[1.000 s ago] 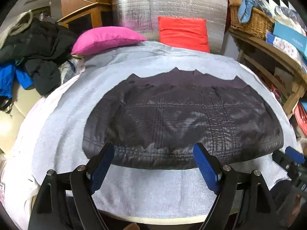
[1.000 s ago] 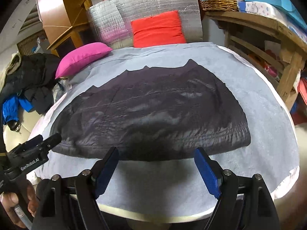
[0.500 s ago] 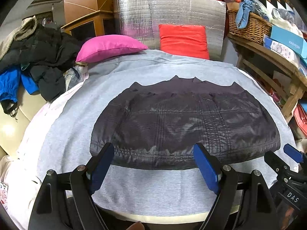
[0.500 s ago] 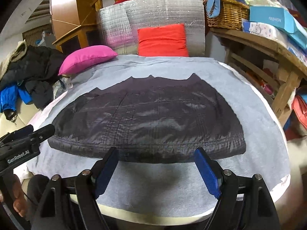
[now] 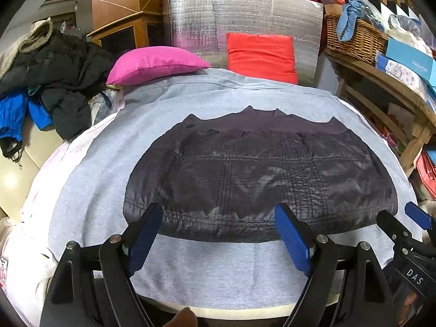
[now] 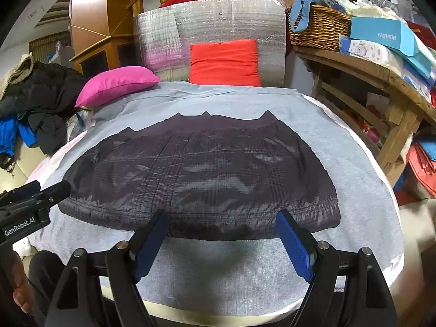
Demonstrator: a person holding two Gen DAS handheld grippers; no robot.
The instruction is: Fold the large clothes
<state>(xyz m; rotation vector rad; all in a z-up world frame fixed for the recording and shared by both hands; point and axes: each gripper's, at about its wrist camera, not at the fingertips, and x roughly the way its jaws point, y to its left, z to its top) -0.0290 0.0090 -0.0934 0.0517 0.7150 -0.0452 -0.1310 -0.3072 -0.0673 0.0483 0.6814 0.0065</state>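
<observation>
Basically, the dark jacket (image 5: 259,179) lay flat on the grey sheet (image 5: 212,269), near hem just ahead of both tools. Left gripper (image 5: 218,234) and right gripper (image 6: 222,238) were both spread wide, nothing between the pads. To fold cleanly I'd have pinched the two near hem corners evenly, lifted together, kept the edge taut.

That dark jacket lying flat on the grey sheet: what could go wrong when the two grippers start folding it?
1. The dark jacket looks shiny and slick, so its near hem could slip out of a pinch. Both the left gripper and the right gripper are open and hold nothing.
2. It lies on a loose grey sheet; a low pinch might catch the sheet too and drag it along.
3. The two grippers are close together, so they might bump.
</observation>
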